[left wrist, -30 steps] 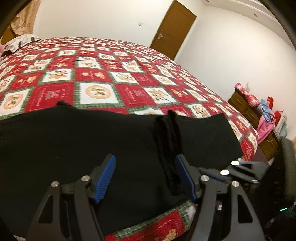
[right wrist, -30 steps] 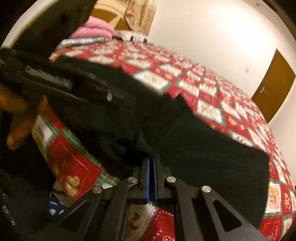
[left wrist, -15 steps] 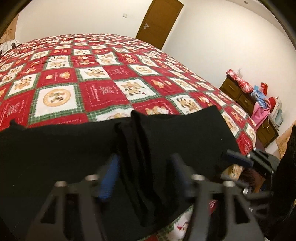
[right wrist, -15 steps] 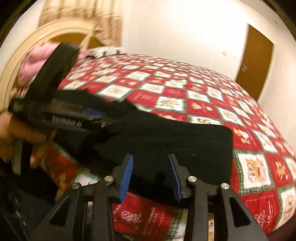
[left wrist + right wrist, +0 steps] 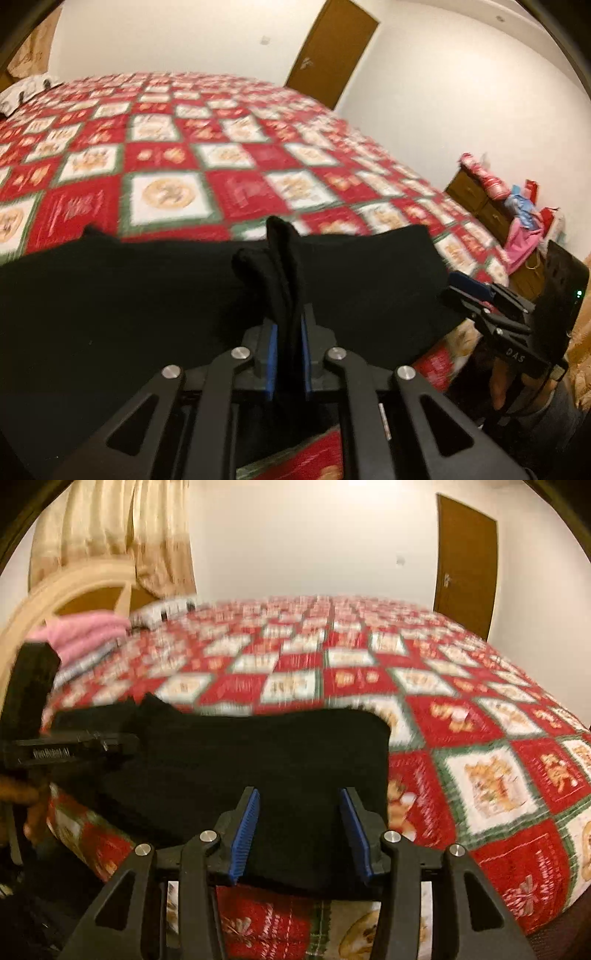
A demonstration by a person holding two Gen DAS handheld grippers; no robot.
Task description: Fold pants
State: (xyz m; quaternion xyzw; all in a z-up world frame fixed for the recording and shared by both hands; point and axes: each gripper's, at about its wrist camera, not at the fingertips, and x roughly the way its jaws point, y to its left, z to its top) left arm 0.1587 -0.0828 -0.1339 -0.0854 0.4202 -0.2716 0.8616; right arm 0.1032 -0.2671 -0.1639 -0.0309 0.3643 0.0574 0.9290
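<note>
Lying black pants (image 5: 258,760) across near edge of bed (image 5: 480,716), lower centre of frame, already doubled to a compact rectangle. Left claw (image 5: 288,347) just closed, pinching a raised ridge of cloth. Right claw (image 5: 299,827) just opened, spread over flat fabric, gripping nothing. Likely one more fold left. Legible: "DAS" on right claw body; quilt lettering too blurred.

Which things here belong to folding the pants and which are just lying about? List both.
Job: black pants; left gripper, shut on a raised fold; right gripper, open.
Lying about: quilt; pink blanket; dresser with clutter.
</note>
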